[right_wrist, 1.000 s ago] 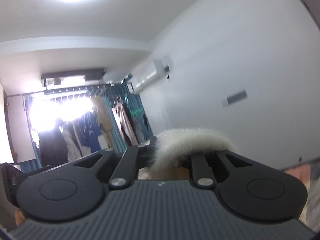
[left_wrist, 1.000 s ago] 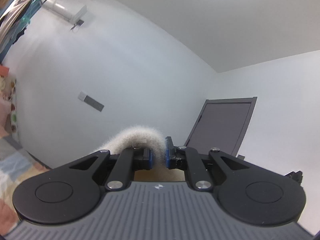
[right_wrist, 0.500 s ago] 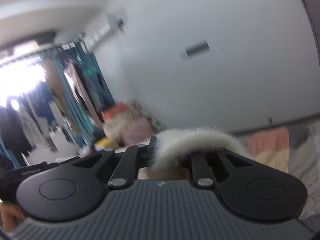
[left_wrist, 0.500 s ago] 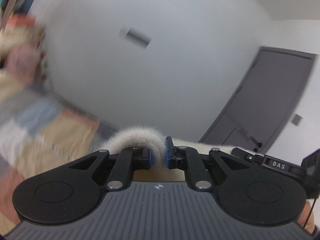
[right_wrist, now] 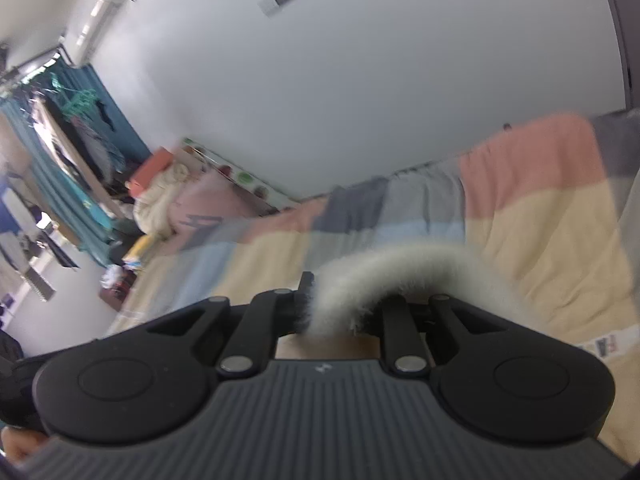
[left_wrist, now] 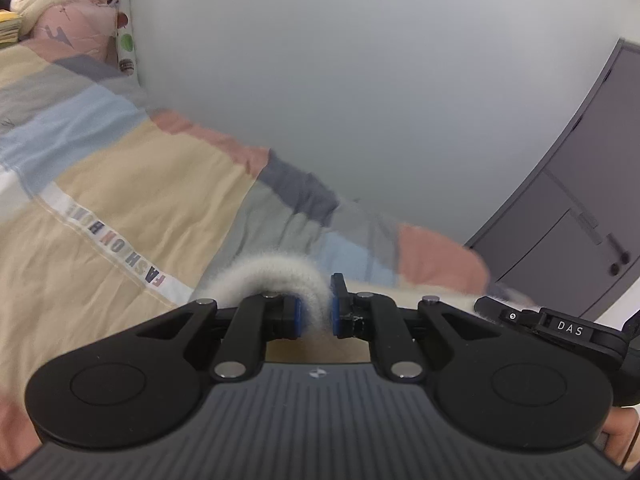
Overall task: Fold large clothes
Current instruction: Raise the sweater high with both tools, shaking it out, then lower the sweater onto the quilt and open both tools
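- Left wrist view: the left gripper is pinching the fluffy white garment above the patchwork bed; the thin fold could be slipping free.
- Right wrist view: the right gripper is clamping the same garment; uneven lowering risks creasing it.

1. Right gripper clamped on a fuzzy white garment; the fabric arches over its right finger.
2. Patchwork bedspread ahead, beyond the tips.
3. Hanging clothes far left.

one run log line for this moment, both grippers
left gripper: shut on fuzzy garment | right gripper: shut on fuzzy garment | above: patchwork bedspread
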Tool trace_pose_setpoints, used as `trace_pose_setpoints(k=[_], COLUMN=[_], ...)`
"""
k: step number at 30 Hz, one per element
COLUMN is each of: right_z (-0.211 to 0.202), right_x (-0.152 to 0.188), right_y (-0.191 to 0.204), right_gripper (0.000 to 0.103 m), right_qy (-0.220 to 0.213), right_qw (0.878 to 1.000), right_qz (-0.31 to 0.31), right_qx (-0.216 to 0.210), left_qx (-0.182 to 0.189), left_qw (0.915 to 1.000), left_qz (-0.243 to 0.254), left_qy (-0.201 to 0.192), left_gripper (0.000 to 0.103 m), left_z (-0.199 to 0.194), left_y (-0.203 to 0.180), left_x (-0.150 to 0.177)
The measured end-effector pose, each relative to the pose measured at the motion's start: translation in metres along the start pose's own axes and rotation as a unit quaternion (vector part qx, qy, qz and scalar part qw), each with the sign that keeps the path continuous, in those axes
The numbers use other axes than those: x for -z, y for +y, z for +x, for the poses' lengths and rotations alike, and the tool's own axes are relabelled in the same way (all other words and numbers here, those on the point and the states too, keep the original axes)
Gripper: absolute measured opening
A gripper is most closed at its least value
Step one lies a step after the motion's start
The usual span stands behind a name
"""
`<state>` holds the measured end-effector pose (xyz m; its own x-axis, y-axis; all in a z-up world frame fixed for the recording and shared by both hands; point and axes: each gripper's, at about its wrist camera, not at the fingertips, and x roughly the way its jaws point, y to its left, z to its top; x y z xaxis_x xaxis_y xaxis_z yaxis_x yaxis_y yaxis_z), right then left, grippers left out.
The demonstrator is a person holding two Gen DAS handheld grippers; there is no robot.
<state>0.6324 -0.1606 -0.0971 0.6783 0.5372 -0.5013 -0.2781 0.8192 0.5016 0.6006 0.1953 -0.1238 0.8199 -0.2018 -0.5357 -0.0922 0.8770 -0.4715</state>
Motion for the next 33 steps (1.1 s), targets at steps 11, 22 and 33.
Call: trace_pose_setpoints(k=[11,22,33], right_z=[0.07,0.014,-0.109], right_x=[0.042,0.05,0.092], right_y=[-0.055,-0.028,0.023], right_gripper=[0.021,0.072,0.072], right_qy=[0.07,0.068,0.036], right_qw=[0.996,0.997,0.997], right_qz=[0.054,0.018,-0.064], right_qx=[0.019,-0.016,-0.039], left_qx=[-0.031,-0.011,-0.064], left_qw=[0.9973,0.9977,0.995], left_qz=[0.016,0.022,0.03], left_qy=[0.065,0.063,0.071], left_gripper=[0.019,0.073,0.073], left_z=[0.107,0.012,-0.134], left_y=[0.051,0.026,0.018], left_x=[0.042,0.051,0.109])
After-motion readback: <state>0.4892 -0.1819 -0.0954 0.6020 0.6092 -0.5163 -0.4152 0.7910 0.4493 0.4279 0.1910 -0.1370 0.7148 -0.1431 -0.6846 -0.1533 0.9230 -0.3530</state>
